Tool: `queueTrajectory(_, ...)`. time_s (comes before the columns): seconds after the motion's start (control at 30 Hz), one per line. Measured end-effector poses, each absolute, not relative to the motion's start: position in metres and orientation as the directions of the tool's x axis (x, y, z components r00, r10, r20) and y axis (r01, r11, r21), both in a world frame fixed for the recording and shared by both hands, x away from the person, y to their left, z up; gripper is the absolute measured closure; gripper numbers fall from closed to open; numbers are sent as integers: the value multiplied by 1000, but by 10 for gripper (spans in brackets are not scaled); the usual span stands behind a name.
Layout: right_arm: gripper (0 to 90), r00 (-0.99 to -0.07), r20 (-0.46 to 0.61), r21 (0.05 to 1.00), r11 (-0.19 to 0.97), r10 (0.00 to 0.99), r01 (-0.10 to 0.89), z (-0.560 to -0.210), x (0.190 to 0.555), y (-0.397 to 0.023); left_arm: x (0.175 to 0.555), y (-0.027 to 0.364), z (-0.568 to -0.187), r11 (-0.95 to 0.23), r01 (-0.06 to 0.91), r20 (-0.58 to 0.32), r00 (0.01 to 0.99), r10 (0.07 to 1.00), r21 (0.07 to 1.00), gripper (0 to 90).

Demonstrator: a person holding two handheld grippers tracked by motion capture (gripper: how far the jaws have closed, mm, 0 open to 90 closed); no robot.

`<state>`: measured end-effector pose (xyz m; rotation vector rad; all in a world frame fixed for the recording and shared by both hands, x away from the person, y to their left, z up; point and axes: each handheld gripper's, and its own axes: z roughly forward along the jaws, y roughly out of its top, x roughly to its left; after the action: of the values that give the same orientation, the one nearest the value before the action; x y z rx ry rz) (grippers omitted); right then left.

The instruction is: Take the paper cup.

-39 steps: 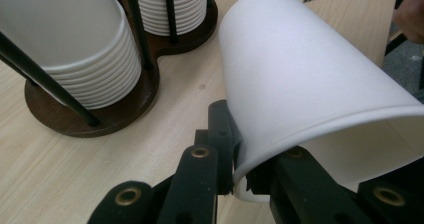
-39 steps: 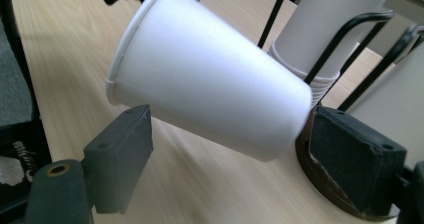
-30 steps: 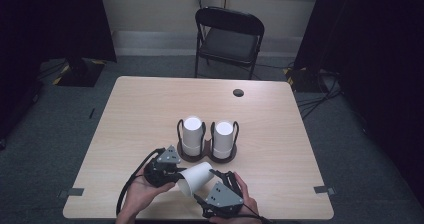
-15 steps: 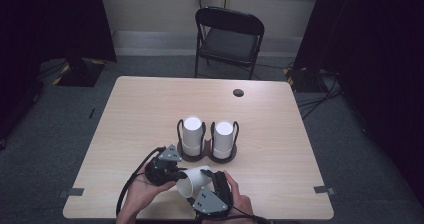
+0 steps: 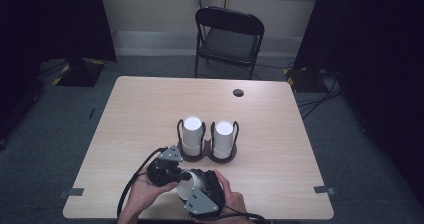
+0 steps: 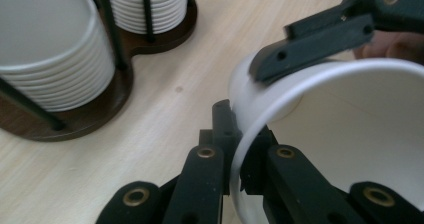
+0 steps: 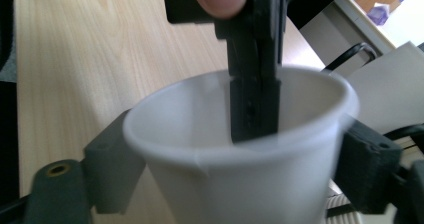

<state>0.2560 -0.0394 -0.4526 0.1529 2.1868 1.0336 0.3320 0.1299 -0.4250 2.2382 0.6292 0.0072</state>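
My left tongs (image 6: 235,149) pinch the rim of the paper cup (image 6: 345,134) above the counter (image 5: 150,109)'s near edge. The right tongs (image 7: 240,149), which have just been closing, straddle its body, and I fear they'll crush it if they squeeze hard

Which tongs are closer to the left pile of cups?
Left. The left tongs, pinching a loose cup by its rim, sit before that pile; the right tongs, just closing round the cup, are nearer the person.
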Motion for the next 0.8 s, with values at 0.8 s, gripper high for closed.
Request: queueTrajectory(0.8, 203, -732, -554, 718, 673, 396, -179, -453, 255, -42, 334, 124, -425, -561, 471, -210, 859, 466, 681, 889)
